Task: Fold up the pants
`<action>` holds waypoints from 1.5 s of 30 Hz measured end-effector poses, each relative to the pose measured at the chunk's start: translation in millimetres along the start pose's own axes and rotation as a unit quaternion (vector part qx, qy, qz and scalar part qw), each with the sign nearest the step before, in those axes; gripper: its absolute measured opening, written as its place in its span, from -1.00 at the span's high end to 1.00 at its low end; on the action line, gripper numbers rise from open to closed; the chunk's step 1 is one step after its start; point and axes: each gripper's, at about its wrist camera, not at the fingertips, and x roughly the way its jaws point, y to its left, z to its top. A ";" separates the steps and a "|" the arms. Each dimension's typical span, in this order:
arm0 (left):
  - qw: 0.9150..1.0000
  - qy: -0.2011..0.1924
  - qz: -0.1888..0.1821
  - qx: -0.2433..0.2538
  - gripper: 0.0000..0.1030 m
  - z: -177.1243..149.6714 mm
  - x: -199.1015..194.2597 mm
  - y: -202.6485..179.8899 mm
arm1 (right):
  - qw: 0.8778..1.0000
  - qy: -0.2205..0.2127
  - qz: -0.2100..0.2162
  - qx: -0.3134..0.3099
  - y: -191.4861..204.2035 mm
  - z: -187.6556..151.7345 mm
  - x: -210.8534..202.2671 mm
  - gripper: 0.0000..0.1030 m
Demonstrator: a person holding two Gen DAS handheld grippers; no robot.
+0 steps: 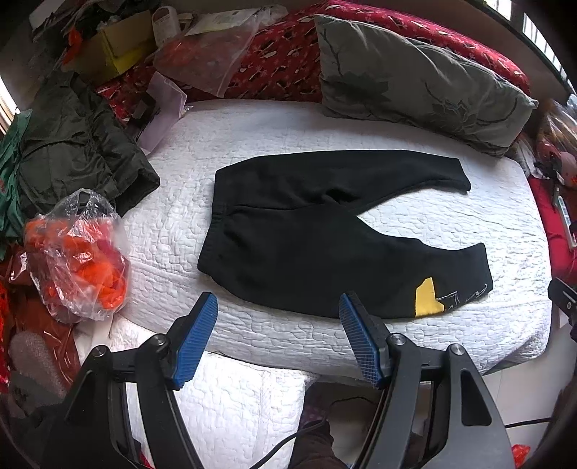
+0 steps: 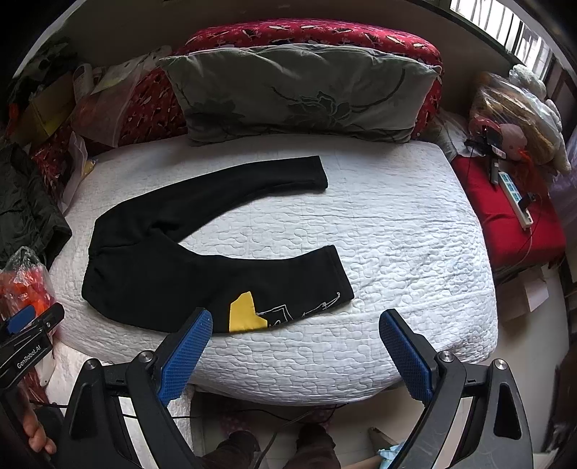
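Your left gripper [image 1: 277,306] was nearest the lens, its blue-padded fingers [image 1: 194,339] spread wide with nothing between them. It hovered over the near edge of the white quilted mattress [image 1: 252,335], just short of the pants [image 1: 317,238]. Your right gripper [image 2: 294,324] was likewise spread and held nothing; its left pad stood in front of the near pant leg, close to the yellow patch [image 2: 243,314].

You had the black pants laid flat on the mattress, unfolded. The waistband pointed to your left and the two legs ran to your right, splayed apart in a V. The near leg carried the yellow patch and a white line drawing by its cuff. The far leg reached toward the grey-green pillow [image 2: 299,90] without touching it.

Behind the pillow lay a red floral cushion [image 2: 310,32]. On your left, a clear plastic bag of orange items [image 1: 79,259] rested at the mattress edge, with a dark green jacket [image 1: 79,144] beyond it. On your right, a white power strip [image 2: 514,198] lay on a red cloth [image 2: 505,223] beside the bed.
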 end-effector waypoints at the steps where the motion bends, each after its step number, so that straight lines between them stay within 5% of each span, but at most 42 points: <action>1: 1.000 0.000 -0.002 0.000 -0.36 0.4 -0.3 0.0 | 1.000 0.000 0.000 -0.001 0.3 0.0 0.1 -0.84; 45: 1.000 0.016 -0.010 -0.002 -0.36 -0.8 2.9 2.5 | 1.000 0.006 -0.005 -0.003 1.9 0.5 -0.5 -0.84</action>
